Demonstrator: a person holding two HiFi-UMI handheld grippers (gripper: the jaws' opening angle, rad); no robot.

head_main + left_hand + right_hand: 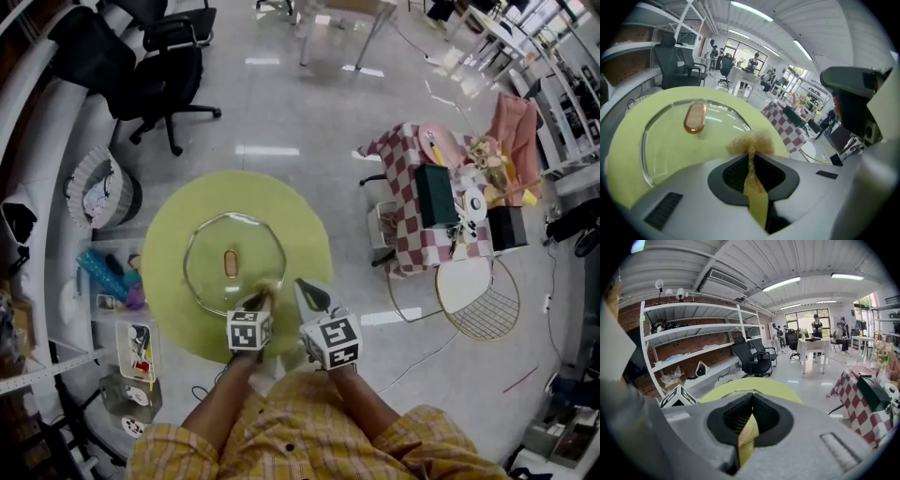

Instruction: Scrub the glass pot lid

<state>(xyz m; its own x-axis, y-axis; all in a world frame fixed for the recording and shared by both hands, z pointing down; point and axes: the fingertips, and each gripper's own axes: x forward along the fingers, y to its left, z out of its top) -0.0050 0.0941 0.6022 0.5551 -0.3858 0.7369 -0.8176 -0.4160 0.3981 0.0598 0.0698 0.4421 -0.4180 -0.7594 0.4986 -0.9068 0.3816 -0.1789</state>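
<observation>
Gripper work at the table: my left gripper (260,298) is pinching a tan, fibrous scouring pad (750,140), its jaws closed tight on the wad, which is fluffing out past the tips. The pad is sitting at the lower rim of the round clear glass pot lid (208,272), though I cannot tell whether it is touching. The lid is lying flat at the centre of the round lime-green table (300,220), mid-left in the head view. Its oval amber knob (231,263) is pointing lengthwise away from me, above the pad. My right gripper (311,296) is waiting just beside the left at lower centre, jaws drawn together on nothing, right of the lid. I am judging the left nearer, with the stroke heading up-frame across the glass.
</observation>
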